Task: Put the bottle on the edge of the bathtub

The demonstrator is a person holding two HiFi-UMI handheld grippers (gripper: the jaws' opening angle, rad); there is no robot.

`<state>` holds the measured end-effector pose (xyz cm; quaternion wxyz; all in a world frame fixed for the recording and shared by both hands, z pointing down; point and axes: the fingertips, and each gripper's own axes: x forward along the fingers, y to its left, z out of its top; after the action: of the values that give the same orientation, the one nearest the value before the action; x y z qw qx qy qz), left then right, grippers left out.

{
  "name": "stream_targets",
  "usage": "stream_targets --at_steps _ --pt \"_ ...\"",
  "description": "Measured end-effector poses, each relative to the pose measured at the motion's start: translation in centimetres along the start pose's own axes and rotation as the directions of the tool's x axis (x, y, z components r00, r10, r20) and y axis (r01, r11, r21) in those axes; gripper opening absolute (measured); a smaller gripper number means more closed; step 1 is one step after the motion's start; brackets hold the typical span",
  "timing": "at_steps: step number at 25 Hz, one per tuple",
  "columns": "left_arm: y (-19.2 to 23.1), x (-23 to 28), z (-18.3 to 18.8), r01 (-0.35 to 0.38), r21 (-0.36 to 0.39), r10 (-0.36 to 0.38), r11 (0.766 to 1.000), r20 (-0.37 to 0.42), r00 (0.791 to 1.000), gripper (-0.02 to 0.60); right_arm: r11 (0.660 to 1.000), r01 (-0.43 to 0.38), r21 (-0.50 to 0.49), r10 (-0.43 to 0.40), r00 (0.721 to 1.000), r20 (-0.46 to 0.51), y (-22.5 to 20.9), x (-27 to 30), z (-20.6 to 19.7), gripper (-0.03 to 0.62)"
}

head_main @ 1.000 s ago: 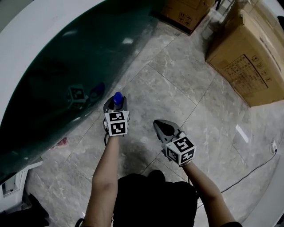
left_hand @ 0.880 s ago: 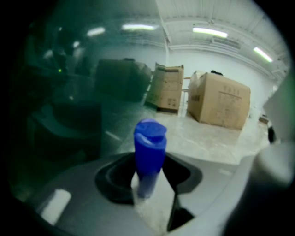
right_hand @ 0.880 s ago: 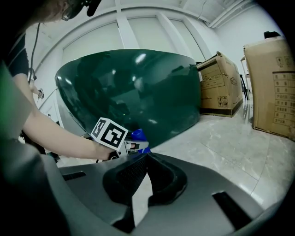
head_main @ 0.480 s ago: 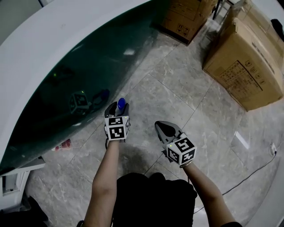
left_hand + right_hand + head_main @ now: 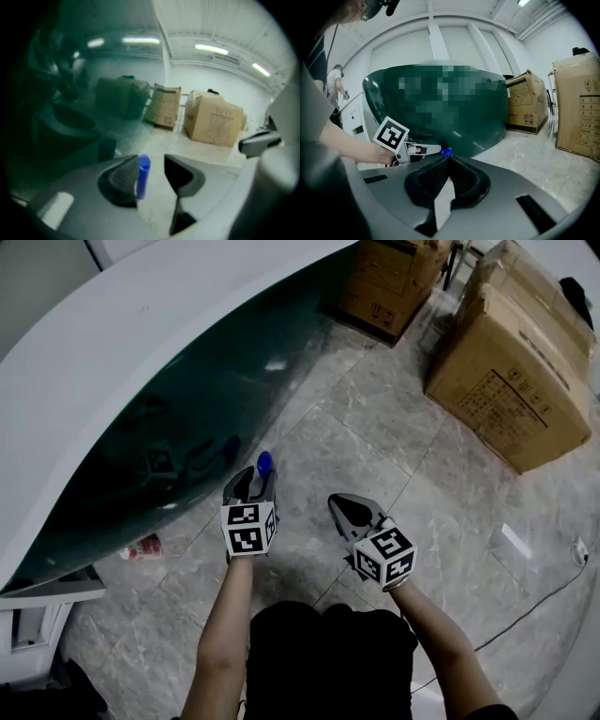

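A small blue bottle (image 5: 265, 463) sticks out of my left gripper (image 5: 251, 482), held off the floor close to the dark green side of the bathtub (image 5: 169, 427). The tub's broad white edge (image 5: 141, 334) curves above and to the left. In the left gripper view the bottle (image 5: 143, 176) lies against the left pad with a narrow gap to the right jaw, and the jaws are closing on it. My right gripper (image 5: 345, 510) hangs to the right over the tiles, shut and empty, its tips (image 5: 449, 161) meeting. From there I see the bottle's cap (image 5: 446, 151) and the left gripper's marker cube (image 5: 391, 134).
Large cardboard boxes (image 5: 511, 381) stand at the right, another (image 5: 389, 282) at the back. A cable (image 5: 534, 606) runs over the grey stone floor at lower right. A small red-and-white object (image 5: 142, 547) lies by the tub's foot. A white unit (image 5: 28, 624) sits at lower left.
The left gripper has stayed on the bottle and shifted slightly right along the tub's side. The view has tilted up, so more of the white edge shows. The right gripper has hardly moved.
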<state>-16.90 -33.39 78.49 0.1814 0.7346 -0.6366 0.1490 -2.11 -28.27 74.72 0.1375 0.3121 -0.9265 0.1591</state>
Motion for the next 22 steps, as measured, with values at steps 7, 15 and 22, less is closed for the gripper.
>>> stream_targets --at_steps 7,15,22 --pt "-1.1 -4.8 1.1 0.027 0.018 -0.027 0.999 0.034 0.999 0.130 1.000 0.005 -0.003 -0.005 0.999 0.032 0.7 -0.8 1.7 0.002" --pt "-2.2 -9.7 1.5 0.027 0.041 -0.029 0.999 0.070 0.997 0.081 1.000 0.022 0.009 -0.023 0.997 0.076 0.9 -1.9 3.5 0.002" --pt "-1.5 -11.7 1.8 -0.005 0.003 0.004 1.000 0.104 0.995 0.008 1.000 0.009 0.009 -0.010 0.994 0.106 2.4 -1.6 4.5 0.002"
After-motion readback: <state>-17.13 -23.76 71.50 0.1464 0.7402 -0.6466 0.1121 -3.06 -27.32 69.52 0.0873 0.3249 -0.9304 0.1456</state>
